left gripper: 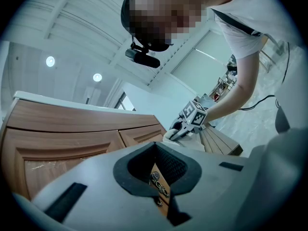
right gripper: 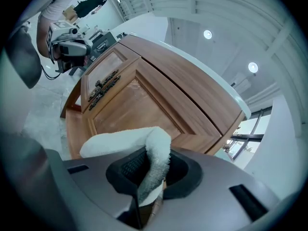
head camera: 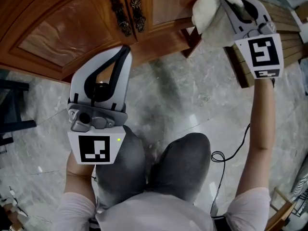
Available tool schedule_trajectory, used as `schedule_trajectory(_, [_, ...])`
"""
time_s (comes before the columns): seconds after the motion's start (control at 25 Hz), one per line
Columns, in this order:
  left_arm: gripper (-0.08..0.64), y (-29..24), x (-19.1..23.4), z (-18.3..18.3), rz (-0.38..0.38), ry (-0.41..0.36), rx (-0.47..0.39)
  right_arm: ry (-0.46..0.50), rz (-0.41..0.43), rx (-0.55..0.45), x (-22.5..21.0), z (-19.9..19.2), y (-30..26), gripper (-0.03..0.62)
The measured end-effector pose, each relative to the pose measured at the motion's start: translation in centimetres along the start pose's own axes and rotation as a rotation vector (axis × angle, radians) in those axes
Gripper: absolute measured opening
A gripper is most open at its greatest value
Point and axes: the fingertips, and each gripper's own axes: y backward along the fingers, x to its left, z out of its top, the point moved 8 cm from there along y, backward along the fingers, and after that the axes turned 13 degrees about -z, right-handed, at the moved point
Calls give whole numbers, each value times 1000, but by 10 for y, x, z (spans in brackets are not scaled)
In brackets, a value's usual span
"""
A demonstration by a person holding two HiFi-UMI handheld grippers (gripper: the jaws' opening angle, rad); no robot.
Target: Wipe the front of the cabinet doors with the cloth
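holding a white cloth point(right gripper: 126, 143), the right gripper point(head camera: 226, 4) was clenched on it. one fold sat pinched between the black pads and the rest was bunched over the jaw tips. in the head view the cloth was at the lower right corner of the wooden cabinet point(head camera: 72, 28), just beside the right door's edge and base rail. cannot tell if it touched the wood. in the right gripper view the cloth was in front of the right door's panel point(right gripper: 137, 102), with the dark ornate handles point(right gripper: 103, 86) farther off to the left, where the two doors met.

the left gripper point(head camera: 124, 52) was clenched with nothing in it. its jaw tips met and the pads left a loop-shaped gap. it was held low, in front of the left door and apart from it, pointing at the middle seam. in the left gripper view the handles showed through that gap. the same view showed the right gripper and the cloth beyond, beside the cabinet's far end.

the person was seated or crouched, with grey-trousered knees point(head camera: 168, 167) over a grey marble floor point(head camera: 192, 95). a black cable point(head camera: 219, 157) looped on the floor by the right knee. a slatted wooden piece point(head camera: 288, 28) stood right of the cabinet, under the right gripper.
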Motion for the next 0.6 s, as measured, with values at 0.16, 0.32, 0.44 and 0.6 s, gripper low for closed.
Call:
schedule_trajectory(0.16, [18, -2, -6, 1, -8, -3, 1, 37, -7, 26, -6, -9, 1, 75])
schedule_trajectory(0.32, [18, -2, -8, 2, -18, -6, 5, 50, -27, 67, -14, -22, 5, 75])
schedule_trajectory(0.44, [18, -2, -9, 5, -20, -14, 4, 40, -42, 103, -22, -36, 7, 75])
schedule_trajectory(0.6, [18, -2, -9, 6, -30, -24, 13, -2, -56, 141, -30, -53, 11, 75])
